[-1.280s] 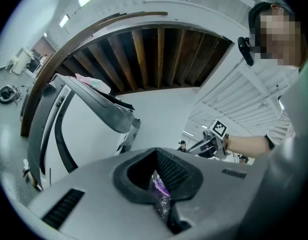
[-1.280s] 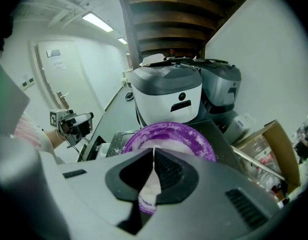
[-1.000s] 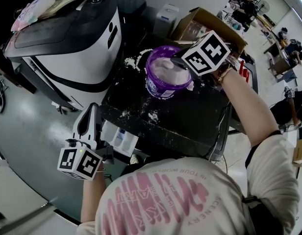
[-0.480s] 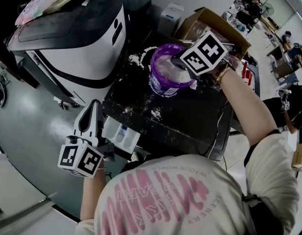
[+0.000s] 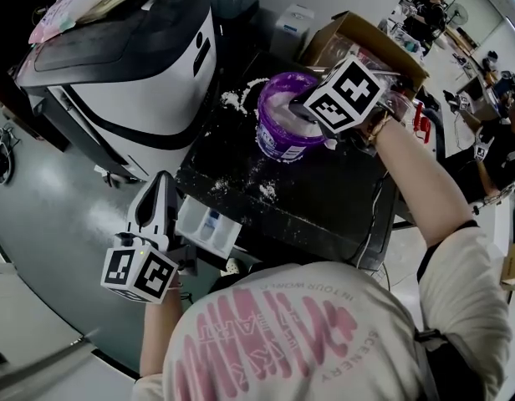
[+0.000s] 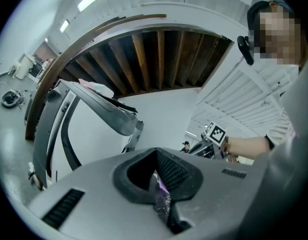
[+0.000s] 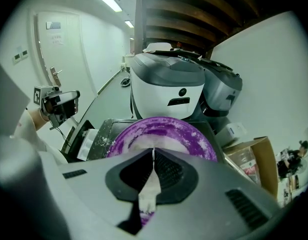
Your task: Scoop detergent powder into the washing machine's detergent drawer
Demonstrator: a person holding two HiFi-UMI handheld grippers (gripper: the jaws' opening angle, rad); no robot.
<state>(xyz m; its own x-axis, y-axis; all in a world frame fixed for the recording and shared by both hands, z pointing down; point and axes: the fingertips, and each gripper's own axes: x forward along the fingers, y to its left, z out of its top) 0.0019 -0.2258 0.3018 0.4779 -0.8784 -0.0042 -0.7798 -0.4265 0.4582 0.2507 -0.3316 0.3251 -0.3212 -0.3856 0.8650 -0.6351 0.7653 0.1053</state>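
Dipping into the purple tub (image 5: pixel 282 140) at twelve o'clock, the right tongs (image 5: pixel 303 107) are closed on a white handle (image 7: pixel 148 193), probably the scoop's. The detergent drawer (image 5: pixel 206 224) lies at their seven o'clock, just beside the left tongs (image 5: pixel 160 184), which pinch a purple scrap (image 6: pixel 162 197).

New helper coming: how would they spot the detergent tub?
Beside the big white-and-dark washing machine stands a black table dusted with spilled white powder. At its far edge sits a round purple plastic tub of white detergent powder; the brown cardboard box behind is square-edged.
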